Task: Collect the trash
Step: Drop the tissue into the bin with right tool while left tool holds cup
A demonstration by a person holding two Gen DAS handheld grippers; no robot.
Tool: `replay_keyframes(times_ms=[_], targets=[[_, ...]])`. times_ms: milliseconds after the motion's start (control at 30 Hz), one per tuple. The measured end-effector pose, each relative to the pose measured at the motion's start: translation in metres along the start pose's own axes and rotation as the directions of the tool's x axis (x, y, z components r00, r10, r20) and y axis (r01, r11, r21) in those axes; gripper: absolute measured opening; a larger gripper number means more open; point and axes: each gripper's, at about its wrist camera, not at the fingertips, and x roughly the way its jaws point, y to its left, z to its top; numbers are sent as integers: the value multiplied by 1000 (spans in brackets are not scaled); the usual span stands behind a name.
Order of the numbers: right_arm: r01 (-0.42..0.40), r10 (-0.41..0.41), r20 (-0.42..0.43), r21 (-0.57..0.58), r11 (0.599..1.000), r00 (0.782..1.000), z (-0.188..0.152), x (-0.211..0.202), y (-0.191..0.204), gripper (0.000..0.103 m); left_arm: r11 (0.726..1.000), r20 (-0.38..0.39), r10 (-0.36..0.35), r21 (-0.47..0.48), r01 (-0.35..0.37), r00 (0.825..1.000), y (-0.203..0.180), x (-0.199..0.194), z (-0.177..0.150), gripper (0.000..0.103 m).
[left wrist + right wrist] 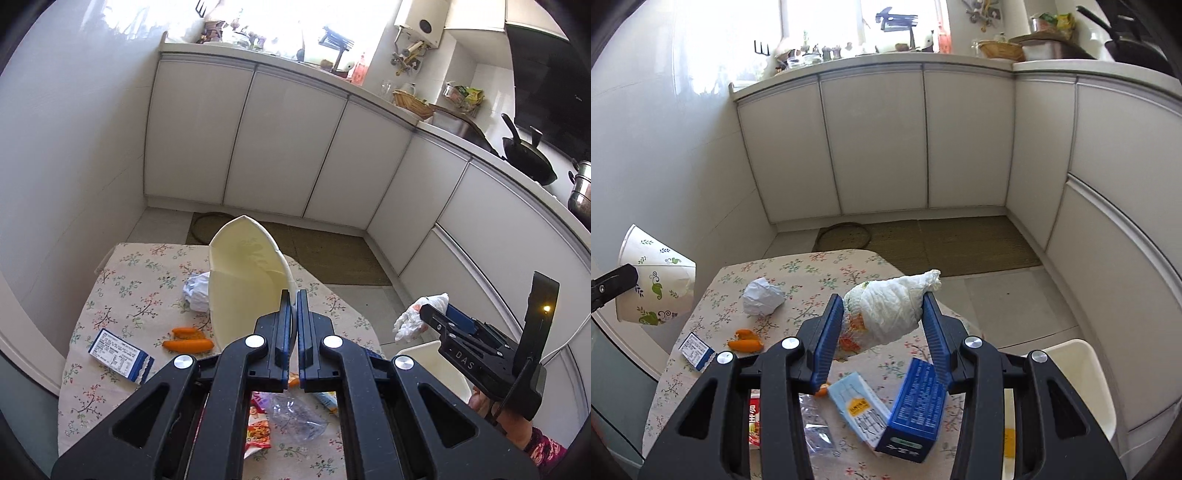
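Observation:
My left gripper [293,295] is shut on the rim of a flattened paper cup [245,277], held above the floral-cloth table [122,273]; the cup shows in the right wrist view [655,284] at far left. My right gripper [882,299] is shut on a crumpled stained tissue [886,310], held above the table; it also shows in the left wrist view [417,314]. On the table lie a crumpled white paper ball [762,297], orange peels [746,341], a small blue-white box [120,354], a blue carton [916,406], a light-blue packet [858,410], a clear plastic bag [295,415] and a red snack wrapper [258,424].
A white bin [1082,391] stands at the table's right side, below the right gripper; it also shows in the left wrist view [439,363]. White kitchen cabinets [879,140] and a cluttered counter [388,99] stand beyond. A green mat [960,243] covers the floor.

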Motion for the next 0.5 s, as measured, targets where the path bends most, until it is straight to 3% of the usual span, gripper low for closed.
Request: replay_keyframes(times_ms=[267, 500], targets=[[154, -156, 62, 47, 987, 986, -9, -46, -64, 44, 996, -3, -78, 49, 78, 997, -46, 15, -8, 3], [286, -294, 58, 125, 950, 954, -29, -58, -122, 44, 988, -36, -118, 93, 121, 992, -83, 35, -17, 3]])
